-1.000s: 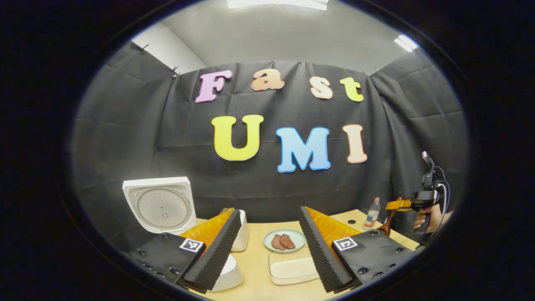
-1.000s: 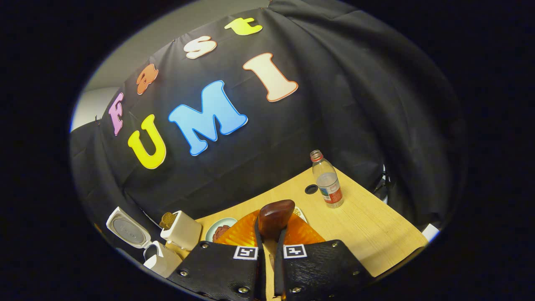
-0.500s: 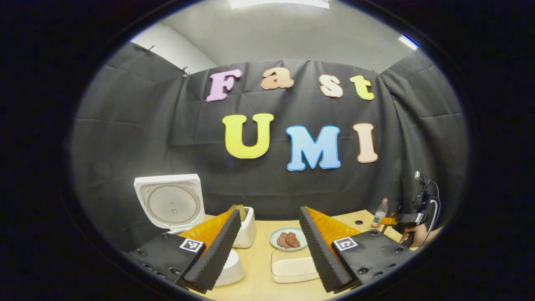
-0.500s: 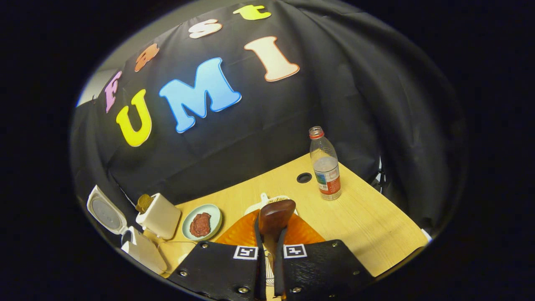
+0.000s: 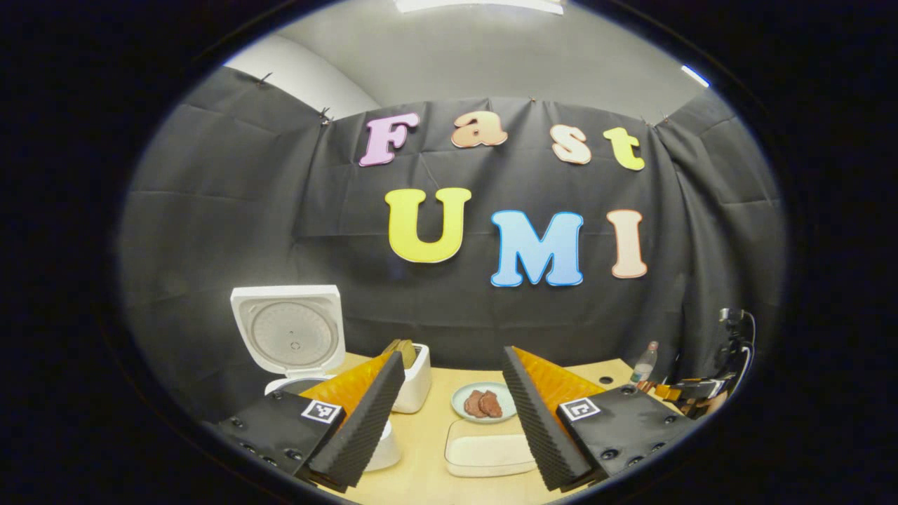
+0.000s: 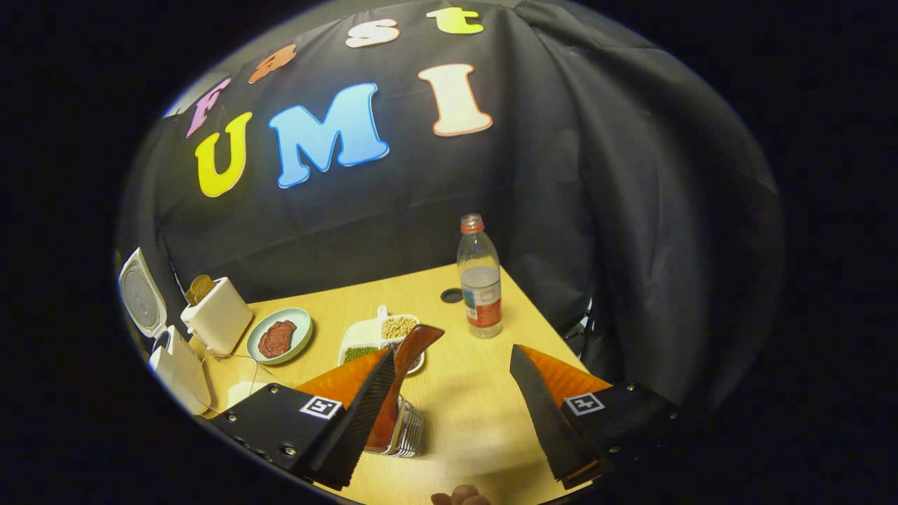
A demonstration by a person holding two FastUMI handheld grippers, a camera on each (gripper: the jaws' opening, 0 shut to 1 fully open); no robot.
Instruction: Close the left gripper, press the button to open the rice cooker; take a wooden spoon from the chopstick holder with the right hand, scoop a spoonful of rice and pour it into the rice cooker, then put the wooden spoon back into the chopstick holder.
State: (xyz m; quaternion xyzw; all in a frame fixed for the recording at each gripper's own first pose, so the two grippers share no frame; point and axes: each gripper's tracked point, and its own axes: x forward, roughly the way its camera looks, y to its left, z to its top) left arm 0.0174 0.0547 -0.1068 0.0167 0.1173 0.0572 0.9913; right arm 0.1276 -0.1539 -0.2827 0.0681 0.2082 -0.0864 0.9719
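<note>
**Spoon back in the holder, both claws wide**

Right gripper view first, nearest in: the right claw [image 6: 456,414] is spread wide, nothing between its fingers. Just off its left-hand finger stands the wooden spoon [image 6: 403,379], leaning with its bowl up and its lower end down inside the chopstick holder [image 6: 405,433], a ribbed clear cup on the tabletop [image 6: 477,414]. The spoon lies right against that finger's inner face; the other finger is well apart from it. At the very bottom edge, a bit of a hand [image 6: 459,497] peeks in.

A little farther along the tabletop sits a white divided dish [image 6: 382,337] with pale beans and green beans in it, just behind the spoon's bowl. To its left, a pale green plate [image 6: 283,335] carrying something dark red. To the right, a clear water bottle [image 6: 479,280] stands upright beside a round hole in the tabletop. Off at the far left edge: a white box-shaped container [image 6: 217,314], then the rice cooker [image 6: 158,337] with its lid swung up.

Over to the left gripper view: the left claw [image 5: 449,414] is open too, fingers well apart, holding nothing. Between them lies a flat cream tray [image 5: 487,456], the plate beyond it. Left of that is the rice cooker, lid standing upright, its round inner face showing. At the far right edge, the right claw is low over the tabletop.
</note>
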